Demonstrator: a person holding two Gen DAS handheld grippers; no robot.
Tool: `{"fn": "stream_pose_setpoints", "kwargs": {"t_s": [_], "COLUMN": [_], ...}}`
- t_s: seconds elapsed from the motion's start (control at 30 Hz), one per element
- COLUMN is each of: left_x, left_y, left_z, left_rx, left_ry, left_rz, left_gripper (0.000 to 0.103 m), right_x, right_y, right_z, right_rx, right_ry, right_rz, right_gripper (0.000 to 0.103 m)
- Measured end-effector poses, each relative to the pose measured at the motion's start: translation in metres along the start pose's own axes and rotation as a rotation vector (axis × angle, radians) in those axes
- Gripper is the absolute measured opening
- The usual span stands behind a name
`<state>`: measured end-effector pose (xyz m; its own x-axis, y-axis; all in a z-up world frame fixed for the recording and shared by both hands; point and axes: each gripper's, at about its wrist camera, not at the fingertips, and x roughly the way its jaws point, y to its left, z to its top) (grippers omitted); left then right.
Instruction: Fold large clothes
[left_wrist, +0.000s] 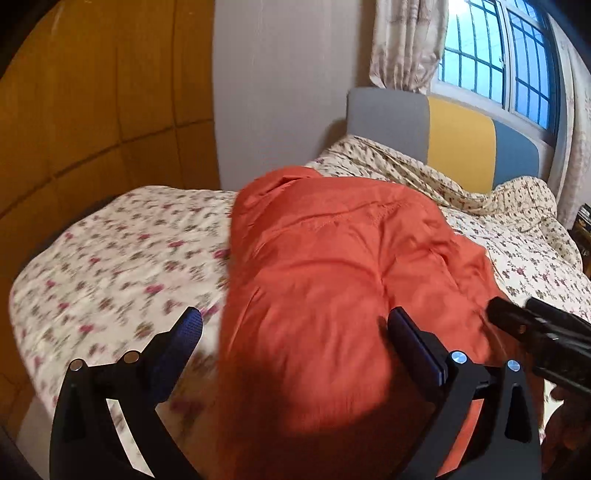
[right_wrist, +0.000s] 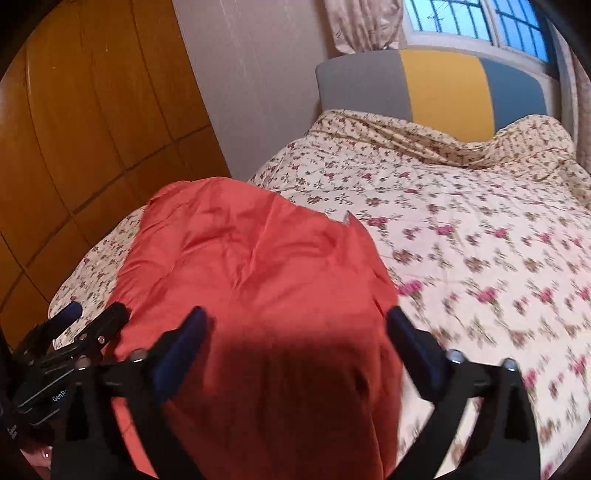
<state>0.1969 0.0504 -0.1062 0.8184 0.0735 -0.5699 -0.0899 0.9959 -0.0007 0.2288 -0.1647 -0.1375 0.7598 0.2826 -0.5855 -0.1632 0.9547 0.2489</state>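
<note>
Orange garment (left_wrist: 332, 266), rumpled, seamed, spread on floral bedspread (left_wrist: 110, 258)

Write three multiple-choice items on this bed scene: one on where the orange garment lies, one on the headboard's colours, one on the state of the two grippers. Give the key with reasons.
1. Where does the orange garment lie?
A. On the flowered bedspread
B. On the floor
C. Hung on the wardrobe

2. Which colours are the panels of the headboard?
A. Red, green, white
B. Grey, yellow, blue
C. All brown

3. How do the left gripper and the right gripper stand?
A. Both shut on the garment
B. One open, one shut
C. Both open, the garment below them

Key: 1 A, the garment rests on the flowered cover at the near part of the bed. 2 B, three panels stand side by side under the window. 3 C, each wrist view shows blue pads wide apart and no cloth pinched between them.
</note>
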Motion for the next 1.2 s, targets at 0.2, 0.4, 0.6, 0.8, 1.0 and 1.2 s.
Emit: {"fn": "stream_pose_setpoints", "kwargs": {"t_s": [0.2, 0.4, 0.6, 0.8, 1.0, 1.2], "left_x": [-0.043, -0.086, -0.130, -0.158, -0.169, -0.172], "left_y": [0.016, 0.022, 0.022, 0.022, 0.022, 0.022], "left_z": [-0.026, -0.047, -0.063, -0.070, -0.070, -0.071], "left_rx": [-0.057, -0.030, -0.020, -0.048, -0.059, -0.053], "left_ry": [0.070, 0.081, 0.084, 0.060, 0.047, 0.033], "left_rz": [0.014, 0.125, 0.088, 0.072, 0.068, 0.065], "left_gripper": [0.100, 0.100, 0.100, 0.100, 0.100, 0.100], "right_x": [-0.049, -0.094, -0.132, -0.157, -0.163, -0.162], "right_y": [0.015, 0.027, 0.035, 0.045, 0.046, 0.047], "right_z": [-0.029, -0.059, -0.081, -0.090, -0.091, -0.091], "right_rx": [-0.067, -0.069, -0.054, -0.099, -0.096, -0.106], "right_ry": [0.007, -0.037, -0.052, -0.086, -0.096, -0.097], "right_rz": [-0.101, -0.155, -0.108, -0.122, -0.114, -0.111], "right_gripper": [0.101, 0.101, 0.101, 0.101, 0.101, 0.101]}}
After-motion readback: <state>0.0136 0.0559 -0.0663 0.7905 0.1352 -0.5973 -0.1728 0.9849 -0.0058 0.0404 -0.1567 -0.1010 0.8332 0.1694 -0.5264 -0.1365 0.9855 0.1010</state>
